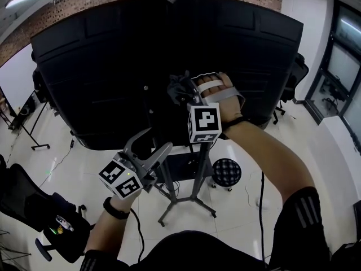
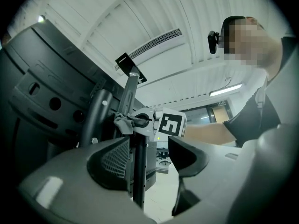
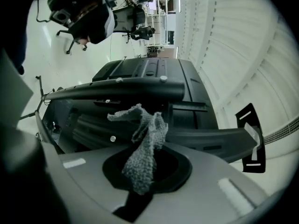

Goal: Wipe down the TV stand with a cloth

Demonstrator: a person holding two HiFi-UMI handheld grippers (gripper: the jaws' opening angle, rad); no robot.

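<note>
As seen from the head view, holding grey cloth [image 1: 176, 85] against TV stand [image 1: 198, 171] upright with right tongs [image 1: 185, 94]. Left gripper view: left tongs [image 2: 149, 155] spread wide, post between, unclamped. Right gripper view: clamped on cloth. Seemingly mid-wipe; next, drag along upright with steady pressure.

Under you: glossy white tiled floor [image 1: 73, 162]. The TV stand [image 1: 197, 179] sits on splayed metal feet, lower centre of your head view. A round dark stool [image 1: 227, 173] is just right of it. One black office chair [image 1: 296, 72] is at far right, another black chair [image 1: 31, 205] lower left.
</note>
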